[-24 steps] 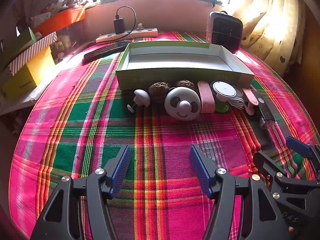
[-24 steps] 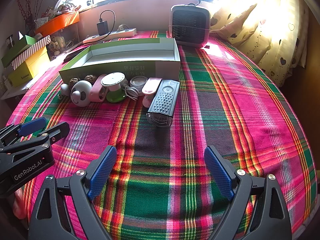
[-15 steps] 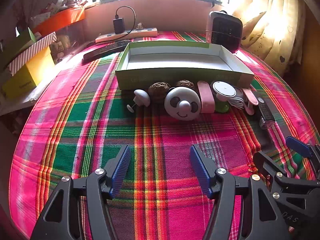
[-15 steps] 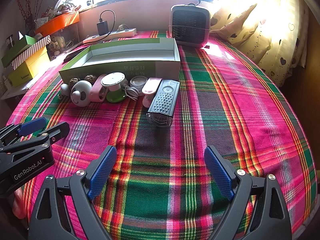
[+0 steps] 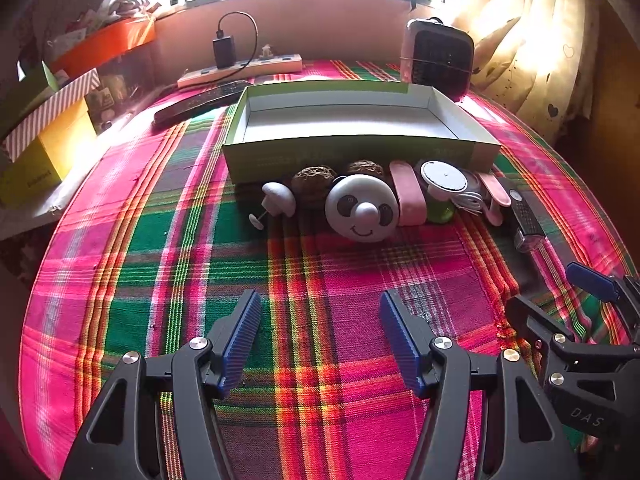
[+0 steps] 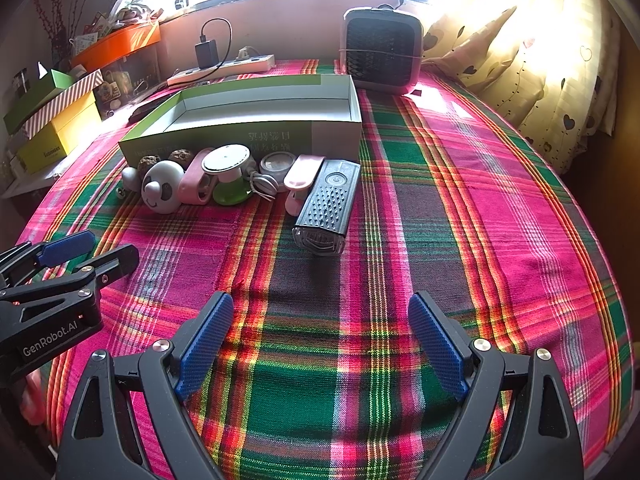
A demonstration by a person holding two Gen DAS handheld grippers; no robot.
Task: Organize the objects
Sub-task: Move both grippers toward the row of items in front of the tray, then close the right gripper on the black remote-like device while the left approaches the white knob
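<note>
While both tools hover over the plaid cloth (image 6: pixel 460 208), nothing is gripped.
Left tool (image 5: pixel 320 336): released, fingers spread, only cloth between them, pointing at the row of items.
Right tool (image 6: pixel 320 340): released, fingers wide, nothing between them, well short of the lamp (image 6: pixel 326 208).
Box (image 5: pixel 360 152): open, empty, upright on the surface, behind the row.
Row: along the box's front wall, left to right in the left view, a mushroom (image 5: pixel 278 198), two nuts (image 5: pixel 314 178), a panda (image 5: pixel 362 212), a pink case (image 5: pixel 408 194), a green stand (image 5: pixel 440 196), a cable (image 5: pixel 472 200), the lamp at the right end.
Heater (image 6: pixel 382 50): behind the box, at the far edge.
</note>
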